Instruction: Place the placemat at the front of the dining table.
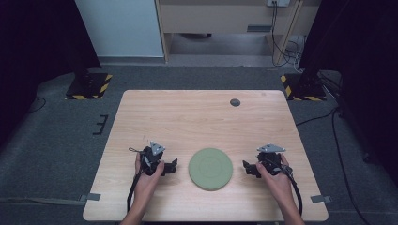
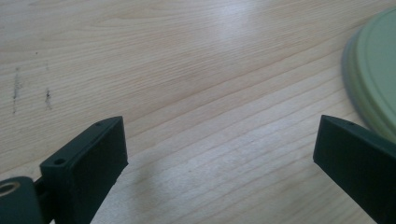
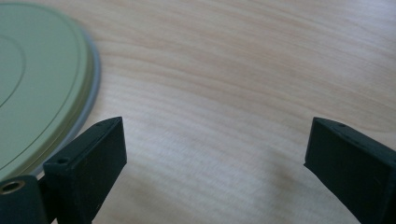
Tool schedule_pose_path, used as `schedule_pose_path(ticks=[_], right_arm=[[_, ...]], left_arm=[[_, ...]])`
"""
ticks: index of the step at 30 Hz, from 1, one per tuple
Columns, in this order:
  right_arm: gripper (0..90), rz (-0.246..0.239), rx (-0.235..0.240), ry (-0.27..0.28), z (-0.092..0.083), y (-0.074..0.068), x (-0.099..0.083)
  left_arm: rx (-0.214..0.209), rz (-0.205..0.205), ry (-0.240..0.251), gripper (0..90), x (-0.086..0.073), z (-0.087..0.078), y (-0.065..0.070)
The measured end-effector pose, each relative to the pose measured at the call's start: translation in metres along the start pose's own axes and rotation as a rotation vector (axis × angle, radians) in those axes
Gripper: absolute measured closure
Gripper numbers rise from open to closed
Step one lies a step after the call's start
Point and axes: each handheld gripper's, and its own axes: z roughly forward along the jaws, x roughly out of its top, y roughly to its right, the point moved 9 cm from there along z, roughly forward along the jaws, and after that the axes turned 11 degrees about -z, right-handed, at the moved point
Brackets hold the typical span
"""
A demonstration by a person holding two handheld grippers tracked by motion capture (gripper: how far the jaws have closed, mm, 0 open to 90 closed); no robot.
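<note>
From the high view, the green plate lies flat on the wooden table in the lower middle of the frame, with the left gripper just to its left and the right gripper just to its right, both pointing inward at it and both apart from its rim. That view also takes in a small dark round disc near the table's far edge, and the grey floor with yellow-and-black striped stand bases at the upper left and upper right. The left gripper view adds the detail the high view lacks: its jaws stand wide apart with bare wood between them, and the plate's rim curves along the right edge of the frame, beyond the right-hand jaw. The right gripper view mirrors this, its jaws spread wide over bare wood, the plate filling the upper left, its stepped edge and a faint ring on its face plain to see.
</note>
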Motion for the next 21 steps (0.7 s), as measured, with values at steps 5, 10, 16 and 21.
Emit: schedule_pose_path(ticks=[5,10,16,21], right_arm=[[5.5,-0.071,0.007,0.035,-0.004,-0.014,0.001],[5.7,-0.113,0.030,0.037,0.000,-0.030,0.000],[5.7,-0.142,0.051,0.052,0.000,-0.043,0.006],[5.7,-0.149,0.062,0.052,-0.001,-0.049,0.007]], left_arm=[[-0.028,0.018,-0.004,2.8,-0.004,-0.002,0.009],[-0.078,0.031,-0.006,2.8,-0.008,-0.003,0.023],[-0.113,0.059,-0.028,2.8,-0.014,-0.001,0.040],[-0.121,0.083,-0.037,2.8,-0.018,0.002,0.050]])
